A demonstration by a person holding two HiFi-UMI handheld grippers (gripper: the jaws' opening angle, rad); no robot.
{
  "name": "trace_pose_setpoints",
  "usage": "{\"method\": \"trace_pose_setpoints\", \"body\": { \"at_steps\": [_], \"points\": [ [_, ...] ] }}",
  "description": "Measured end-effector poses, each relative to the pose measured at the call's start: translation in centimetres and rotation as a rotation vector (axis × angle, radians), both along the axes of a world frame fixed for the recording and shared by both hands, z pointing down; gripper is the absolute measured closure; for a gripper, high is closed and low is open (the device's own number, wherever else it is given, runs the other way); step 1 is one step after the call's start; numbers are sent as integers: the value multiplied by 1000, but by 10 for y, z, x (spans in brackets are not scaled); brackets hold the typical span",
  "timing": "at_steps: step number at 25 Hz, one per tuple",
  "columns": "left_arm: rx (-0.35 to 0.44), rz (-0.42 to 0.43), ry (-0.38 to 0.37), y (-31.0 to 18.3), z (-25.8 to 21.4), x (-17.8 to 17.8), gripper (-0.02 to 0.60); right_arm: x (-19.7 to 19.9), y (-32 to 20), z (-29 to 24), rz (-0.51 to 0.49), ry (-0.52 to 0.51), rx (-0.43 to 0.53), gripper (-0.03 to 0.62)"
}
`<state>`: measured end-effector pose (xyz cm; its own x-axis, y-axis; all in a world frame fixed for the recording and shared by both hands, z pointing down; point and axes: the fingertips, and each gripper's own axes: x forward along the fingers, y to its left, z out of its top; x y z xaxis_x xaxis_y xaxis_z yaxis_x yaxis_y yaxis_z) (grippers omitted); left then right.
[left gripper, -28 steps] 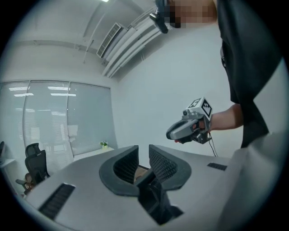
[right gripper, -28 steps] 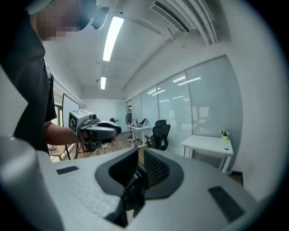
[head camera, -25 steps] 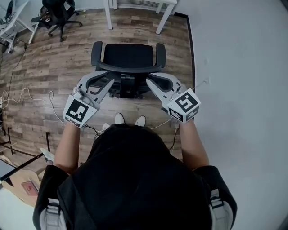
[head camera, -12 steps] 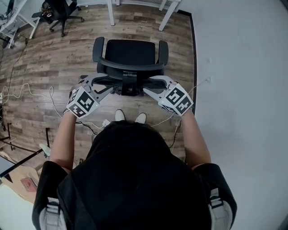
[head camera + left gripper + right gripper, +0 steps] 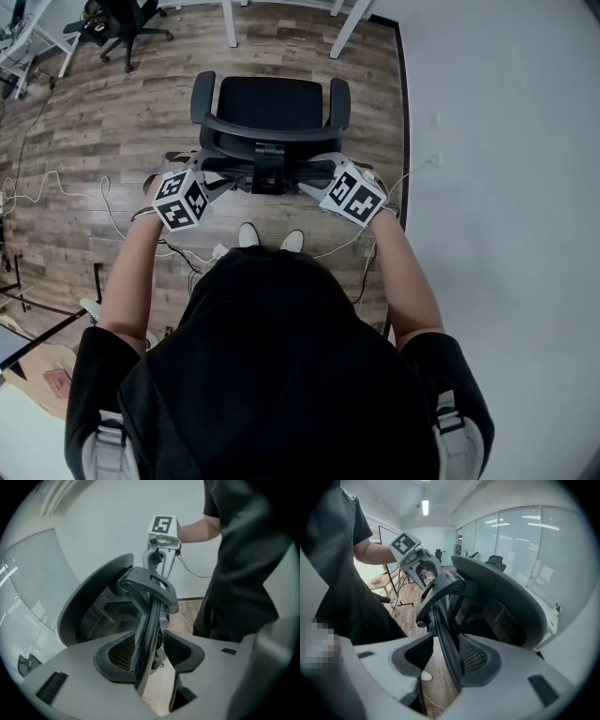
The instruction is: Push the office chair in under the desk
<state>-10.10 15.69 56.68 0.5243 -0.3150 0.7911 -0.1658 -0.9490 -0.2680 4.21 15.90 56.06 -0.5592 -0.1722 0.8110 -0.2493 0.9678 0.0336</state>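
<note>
A black office chair [image 5: 270,101] stands on the wood floor, its seat toward the white desk legs [image 5: 229,22] at the top of the head view. Its backrest rim [image 5: 268,142] faces me. My left gripper [image 5: 212,174] is at the rim's left part, my right gripper [image 5: 317,176] at its right part. In the left gripper view the left gripper [image 5: 154,651] is opening: the rim [image 5: 148,620] lies against one pad, with a gap to the other. In the right gripper view the right gripper [image 5: 445,656] is opening too, around the rim [image 5: 440,620] with a gap on one side.
A white wall [image 5: 497,187] runs close along the right. A second black chair [image 5: 120,21] stands at the far left. Cables [image 5: 56,197] trail over the floor on the left and near my shoes [image 5: 248,242]. A second desk leg [image 5: 345,22] slants at the top right.
Both grippers have moved forward and inward onto the backrest rim. Their jaws stand wider than before. The chair keeps its distance from the desk legs.
</note>
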Motion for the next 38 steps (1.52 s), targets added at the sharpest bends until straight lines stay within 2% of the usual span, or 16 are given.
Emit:
{"method": "trace_pose_setpoints", "body": {
  "at_steps": [8,11,14,16,20,23,38],
  "points": [
    [8,75,-181,-2,29,-8,400,8,-3,31,-129,243,57,436],
    [4,97,-236,-4,41,-11,400,11,-4,46,-189,347,95,436],
    [13,122,-276,-7,54,-11,402,9,-3,59,-230,402,117,439],
    [12,140,-284,-7,59,-9,405,6,-4,61,-240,418,132,450],
    [29,146,-289,-12,65,-7,465,4,-7,64,-257,446,157,478],
    [38,148,-275,-12,66,-7,480,4,-6,65,-247,445,151,487],
    [63,203,-265,-24,70,-13,491,-3,-13,68,-188,455,130,494]
  ]
}}
